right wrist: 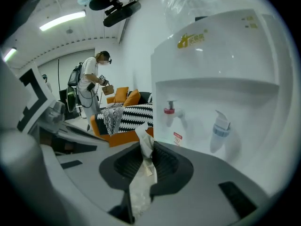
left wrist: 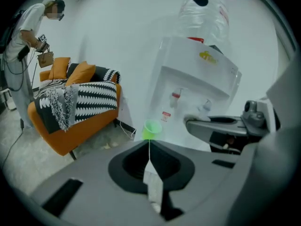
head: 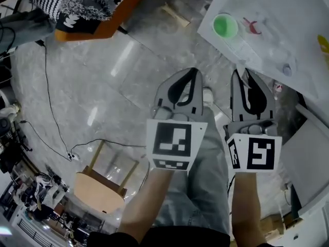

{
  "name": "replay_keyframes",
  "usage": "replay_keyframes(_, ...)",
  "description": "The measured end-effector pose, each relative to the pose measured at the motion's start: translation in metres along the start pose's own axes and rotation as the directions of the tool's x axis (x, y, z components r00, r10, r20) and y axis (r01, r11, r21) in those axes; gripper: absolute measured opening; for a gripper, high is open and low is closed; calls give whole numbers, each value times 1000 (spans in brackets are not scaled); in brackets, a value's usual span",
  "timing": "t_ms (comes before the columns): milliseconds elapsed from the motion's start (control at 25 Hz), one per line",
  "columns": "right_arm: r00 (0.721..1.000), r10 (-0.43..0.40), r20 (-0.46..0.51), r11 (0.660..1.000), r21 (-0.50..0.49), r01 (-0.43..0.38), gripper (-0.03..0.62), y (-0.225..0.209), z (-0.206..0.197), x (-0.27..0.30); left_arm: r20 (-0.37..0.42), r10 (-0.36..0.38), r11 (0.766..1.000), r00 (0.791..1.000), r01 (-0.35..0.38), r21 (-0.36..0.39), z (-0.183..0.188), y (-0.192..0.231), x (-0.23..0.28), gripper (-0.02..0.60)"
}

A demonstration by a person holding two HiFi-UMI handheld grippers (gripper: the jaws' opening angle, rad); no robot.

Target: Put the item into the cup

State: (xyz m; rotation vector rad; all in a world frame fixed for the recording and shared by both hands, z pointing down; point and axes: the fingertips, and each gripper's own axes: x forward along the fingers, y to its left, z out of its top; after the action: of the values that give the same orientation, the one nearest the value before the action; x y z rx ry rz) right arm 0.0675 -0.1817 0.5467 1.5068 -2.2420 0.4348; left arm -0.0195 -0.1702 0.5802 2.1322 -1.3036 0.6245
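Observation:
A green cup [head: 224, 25] stands on the white water dispenser [head: 267, 40]. In the left gripper view the cup [left wrist: 152, 128] shows just past my left gripper's tips, below the taps. My left gripper [head: 192, 72] [left wrist: 149, 142] has its jaws together on a thin pale strip [left wrist: 154, 186] that runs back between them. My right gripper [head: 241, 73] [right wrist: 146, 144] is shut on a crumpled white paper item [right wrist: 141, 182] whose end sticks out past the tips. Both grippers hang side by side over the floor, short of the dispenser [right wrist: 225, 55].
An orange sofa [left wrist: 80, 102] [head: 87, 4] with a black-and-white blanket stands to the left. A person [left wrist: 21, 41] [right wrist: 91, 84] stands beside it. A wooden stool [head: 100, 187] and cables [head: 51, 122] are on the floor. Red [right wrist: 170, 111] and blue [right wrist: 221, 126] taps project from the dispenser.

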Motion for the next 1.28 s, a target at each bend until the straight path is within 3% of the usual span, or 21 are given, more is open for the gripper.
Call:
replay_keyframes(400, 999, -46, 14, 996, -77, 47, 64, -20, -12, 54, -92, 62, 997, 994, -66, -36, -48, 24, -3, 14)
replay_keyframes(1280, 992, -129, 7, 982, -141, 129, 64, -42, -17, 122, -120, 50, 997, 992, -57, -57, -62, 41, 8, 14)
